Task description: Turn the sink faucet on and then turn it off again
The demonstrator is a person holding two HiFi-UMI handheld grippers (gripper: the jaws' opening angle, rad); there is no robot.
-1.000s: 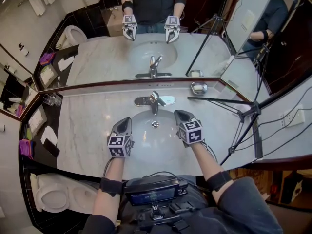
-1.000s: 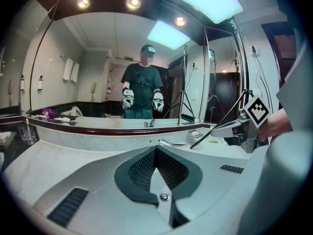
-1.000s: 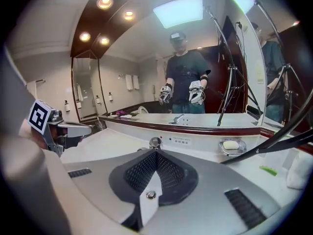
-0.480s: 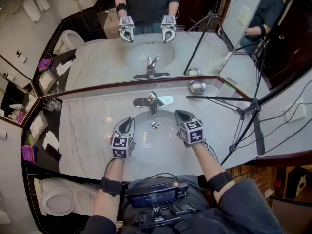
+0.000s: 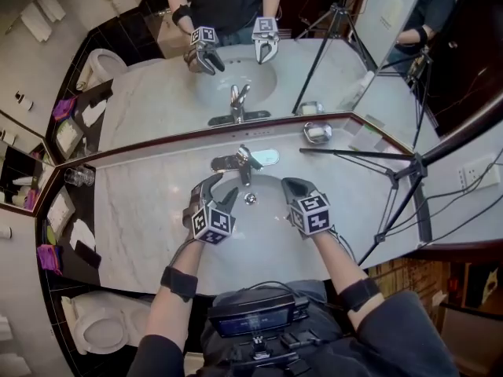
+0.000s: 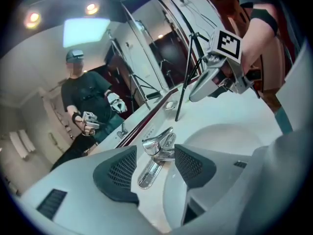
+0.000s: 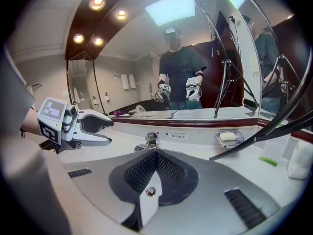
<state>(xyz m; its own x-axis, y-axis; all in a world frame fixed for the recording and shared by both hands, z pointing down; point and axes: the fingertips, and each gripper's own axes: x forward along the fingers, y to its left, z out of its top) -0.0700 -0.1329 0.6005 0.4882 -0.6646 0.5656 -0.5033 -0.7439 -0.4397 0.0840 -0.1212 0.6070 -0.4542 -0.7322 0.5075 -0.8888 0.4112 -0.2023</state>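
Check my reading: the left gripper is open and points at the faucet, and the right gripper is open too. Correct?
No: the right gripper is shut, its jaws together in the right gripper view. The left gripper, jaws just opened and empty, is open and points at the faucet.

A pale marble tabletop (image 5: 141,218) runs across the middle of the head view. Behind it is a wide wall mirror (image 5: 149,93) edged in dark red. Right of centre, close against the mirror, a metal soap dish (image 5: 317,133) holds a white bar of soap. A black tripod (image 5: 415,166) stands at the right, with one leg reaching left over the tabletop towards the dish. At the left edge, clear drinking glasses (image 5: 77,177) sit on a dark side shelf (image 5: 78,234), with a purple packet (image 5: 49,258) below them. A white toilet (image 5: 90,324) fills the lower left corner. A wall socket (image 5: 479,181) is at far right.
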